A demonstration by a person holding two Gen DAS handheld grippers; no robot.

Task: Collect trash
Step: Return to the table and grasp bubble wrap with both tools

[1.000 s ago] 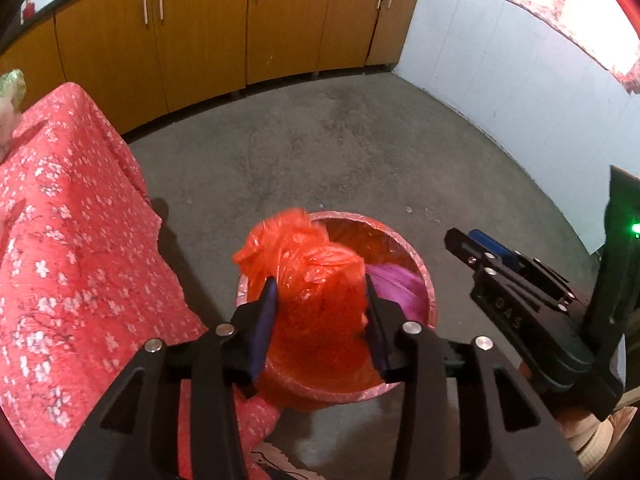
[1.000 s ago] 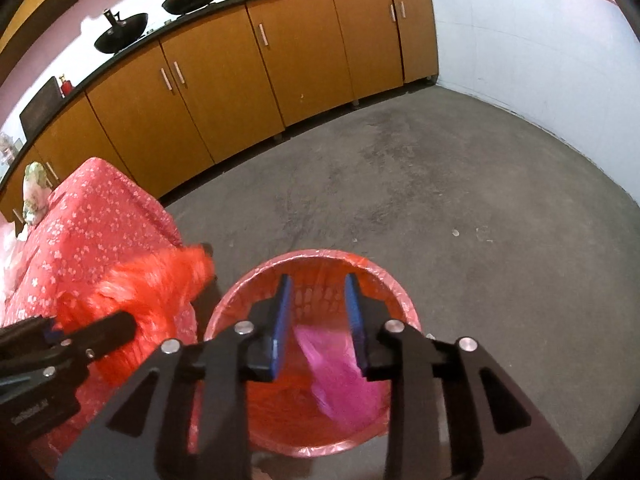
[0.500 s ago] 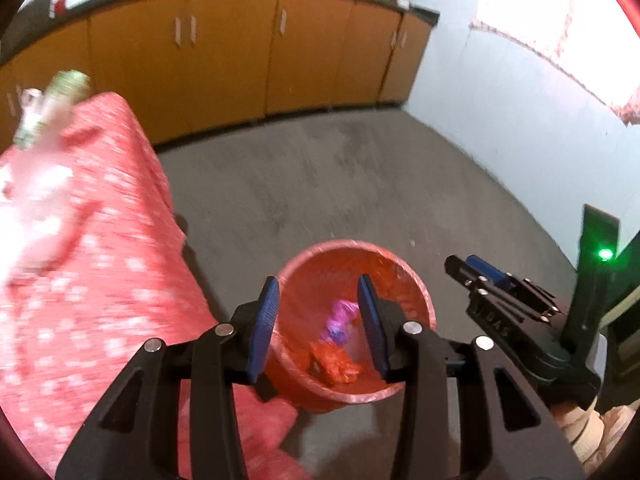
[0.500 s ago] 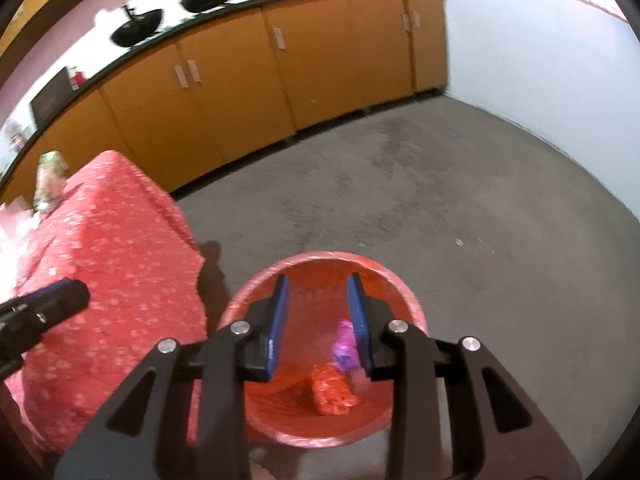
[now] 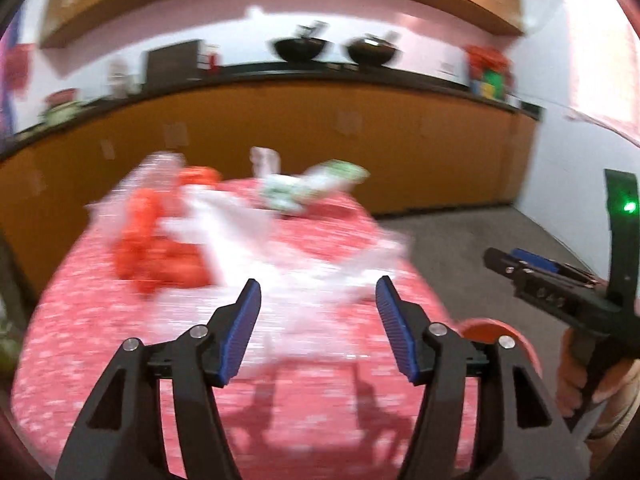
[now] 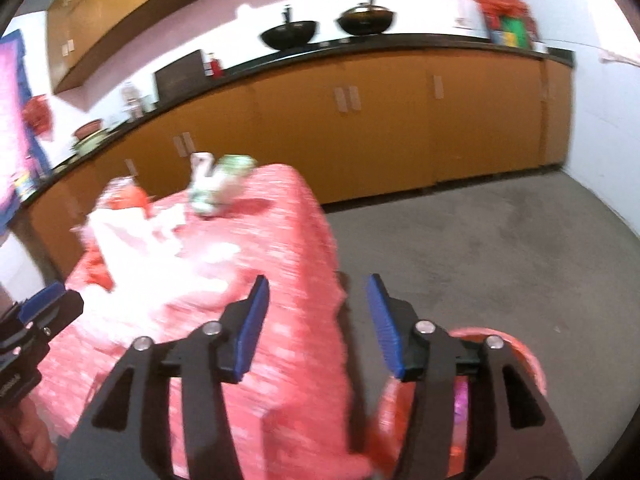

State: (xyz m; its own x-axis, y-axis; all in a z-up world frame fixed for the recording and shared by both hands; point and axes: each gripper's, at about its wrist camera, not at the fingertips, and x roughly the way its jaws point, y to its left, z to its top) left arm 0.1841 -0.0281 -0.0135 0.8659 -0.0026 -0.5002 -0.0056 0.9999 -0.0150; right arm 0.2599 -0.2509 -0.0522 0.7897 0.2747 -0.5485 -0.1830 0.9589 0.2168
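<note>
Jaws just opened, empty, both grippers (image 5: 318,294) (image 6: 318,290).

**Cloth, plastic film and matt black tools**

The surface (image 5: 304,364) wears a red cloth with a fine white print, soft and matt. On it lie thin plastic bags (image 5: 256,240), white and crinkled, beside an orange-red film bag (image 5: 156,248). The bin (image 6: 520,352) is lined with glossy red plastic. The left gripper (image 5: 318,304) and the right gripper (image 6: 318,300) are matt black plastic with ribbed blue pads and bright metal screws. The cabinets (image 6: 400,128) look like smooth orange wood; the floor (image 6: 500,248) is rough grey concrete.
</note>
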